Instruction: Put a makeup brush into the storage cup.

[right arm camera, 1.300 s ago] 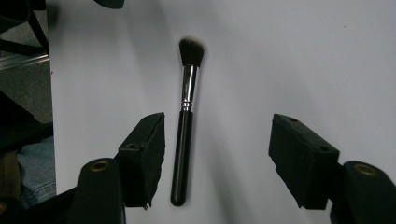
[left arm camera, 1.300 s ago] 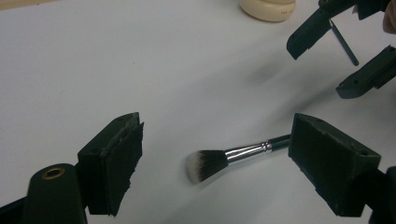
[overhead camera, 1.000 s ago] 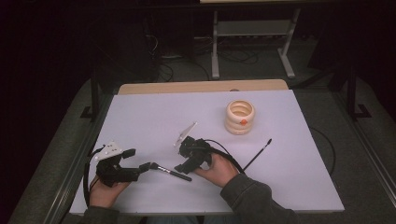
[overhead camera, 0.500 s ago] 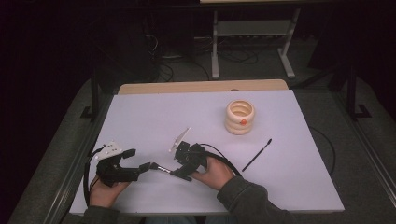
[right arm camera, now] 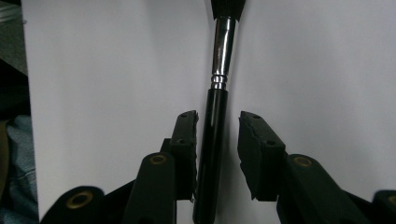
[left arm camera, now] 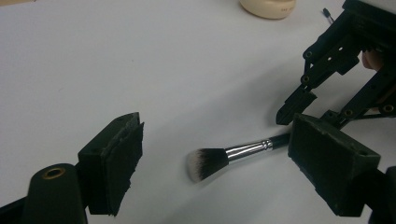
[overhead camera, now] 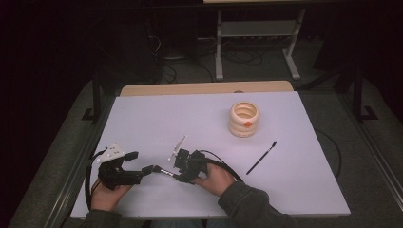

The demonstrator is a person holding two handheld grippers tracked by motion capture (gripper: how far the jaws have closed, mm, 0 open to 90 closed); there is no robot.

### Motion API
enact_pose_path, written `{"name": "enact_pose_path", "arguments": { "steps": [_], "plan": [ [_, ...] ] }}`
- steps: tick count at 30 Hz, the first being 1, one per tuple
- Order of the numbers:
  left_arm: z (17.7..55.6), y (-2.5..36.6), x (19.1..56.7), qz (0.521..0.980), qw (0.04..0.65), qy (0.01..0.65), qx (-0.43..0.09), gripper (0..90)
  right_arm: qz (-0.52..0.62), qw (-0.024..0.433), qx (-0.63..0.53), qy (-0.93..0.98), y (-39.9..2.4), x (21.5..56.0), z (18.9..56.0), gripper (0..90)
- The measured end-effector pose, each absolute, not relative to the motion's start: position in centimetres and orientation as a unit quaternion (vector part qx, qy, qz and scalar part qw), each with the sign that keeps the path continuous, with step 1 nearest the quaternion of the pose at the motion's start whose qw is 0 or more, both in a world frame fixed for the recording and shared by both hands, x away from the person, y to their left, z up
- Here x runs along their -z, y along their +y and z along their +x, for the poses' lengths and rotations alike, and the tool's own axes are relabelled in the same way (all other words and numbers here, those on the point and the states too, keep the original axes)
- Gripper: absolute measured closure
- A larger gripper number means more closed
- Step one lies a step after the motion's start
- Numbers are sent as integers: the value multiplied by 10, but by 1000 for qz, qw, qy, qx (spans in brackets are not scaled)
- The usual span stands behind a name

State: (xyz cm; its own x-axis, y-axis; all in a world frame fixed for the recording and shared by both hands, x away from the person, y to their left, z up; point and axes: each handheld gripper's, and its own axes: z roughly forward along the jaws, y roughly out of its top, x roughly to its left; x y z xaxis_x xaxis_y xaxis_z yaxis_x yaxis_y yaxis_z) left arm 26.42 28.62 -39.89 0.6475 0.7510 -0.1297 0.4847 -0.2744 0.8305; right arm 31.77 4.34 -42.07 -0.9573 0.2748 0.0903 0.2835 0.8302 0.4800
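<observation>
Brush handle sits between my right gripper's (right arm camera: pixel 218 135) jaws: in the right gripper view the makeup brush (right arm camera: pixel 214 140) runs straight up the middle, black handle low, chrome ferrule above it. The jaws have just been closing and now stand narrow around the handle. The pad on that view's left lies against it or very nearly so, while a thin gap shows on the other side, so I would not call it a firm grip.

From the high view, the brush (overhead camera: pixel 164 171) lies flat on the white surface (overhead camera: pixel 190 118), near its front edge. My right gripper (overhead camera: pixel 183 173) comes at its handle end; my left gripper (overhead camera: pixel 145 164) is at its bristle end, just beside it.

In the left gripper view, my left gripper (left arm camera: pixel 215 149) stands wide open. The brush's pale-tipped bristle head (left arm camera: pixel 205 163) lies on the surface between the two pads, touching neither, and the handle passes behind the pad on that view's right.

Taking the brush as my landmark, a cream ribbed ring-shaped holder (overhead camera: pixel 244 118) stands well beyond it, toward the far right of the surface. A thin dark pencil-like stick (overhead camera: pixel 261 157) lies to the brush's right, past my right hand (overhead camera: pixel 216 178), well apart from it.
</observation>
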Motion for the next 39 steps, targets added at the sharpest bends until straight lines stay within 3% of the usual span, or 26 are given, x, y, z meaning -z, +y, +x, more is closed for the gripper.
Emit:
{"name": "enact_pose_path", "arguments": {
  "steps": [18, 39],
  "plan": [
    [264, 287, 399, 786, 455, 392, -148, 173, -141, -27, 224, -964, 51, 425, 309, 782],
    [262, 290, 393, 777, 470, 394, -143, 173, -131, -25, 245, -960, 47, 421, 310, 790]
  ]
}}
